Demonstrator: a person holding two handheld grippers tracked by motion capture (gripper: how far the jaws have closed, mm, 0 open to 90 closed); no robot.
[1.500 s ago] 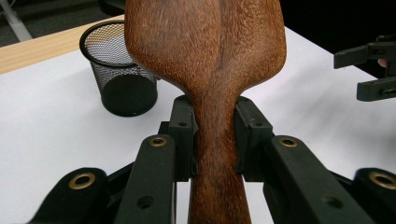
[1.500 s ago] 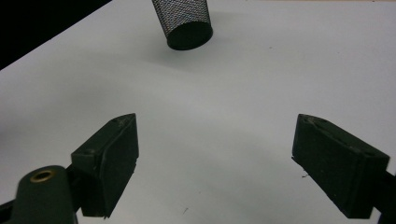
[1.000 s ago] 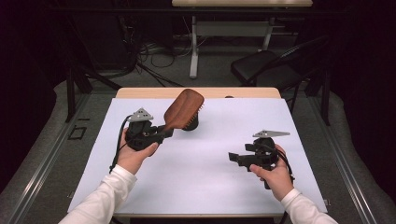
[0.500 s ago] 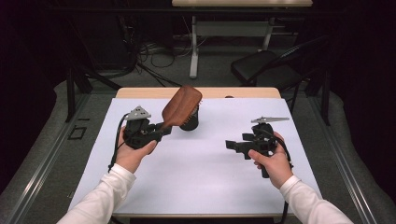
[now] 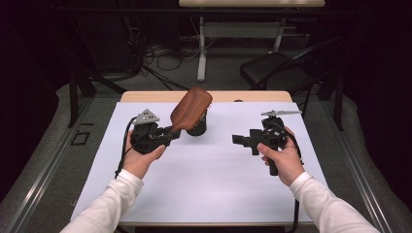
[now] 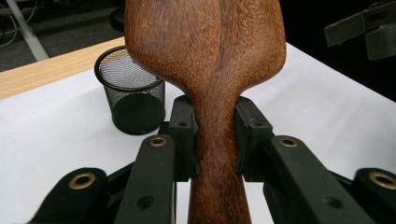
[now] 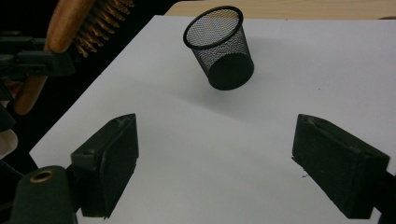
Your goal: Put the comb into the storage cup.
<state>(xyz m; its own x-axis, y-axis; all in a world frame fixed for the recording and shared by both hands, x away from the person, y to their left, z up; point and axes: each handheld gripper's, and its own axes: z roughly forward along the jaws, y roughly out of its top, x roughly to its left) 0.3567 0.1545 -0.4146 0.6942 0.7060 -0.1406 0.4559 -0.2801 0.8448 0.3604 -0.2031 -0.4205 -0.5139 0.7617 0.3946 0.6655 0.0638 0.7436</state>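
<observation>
A brown wooden hairbrush (image 5: 192, 109) is tilted up above the table, its head over a black mesh cup (image 5: 197, 128). My left gripper (image 5: 171, 131) is shut on the brush's neck. In the left gripper view the two pads clamp the brush (image 6: 205, 56) on both sides, and the cup (image 6: 133, 93) stands upright behind it on the left. My right gripper (image 5: 241, 140) hovers to the right of the cup, open and holding nothing. In the right gripper view its jaws (image 7: 215, 158) stand wide apart, pointing toward the cup (image 7: 220, 46), with the bristled brush (image 7: 88, 18) at the top left.
A white sheet (image 5: 209, 184) covers most of the wooden table (image 5: 145, 96). Beyond the table's far edge are a black chair (image 5: 277, 73), cables on the floor and a table leg. The right gripper (image 6: 369, 28) hangs at the top right of the left gripper view.
My right gripper has moved away from the person, toward the middle of the table and the cup. The left gripper and brush have barely shifted.
</observation>
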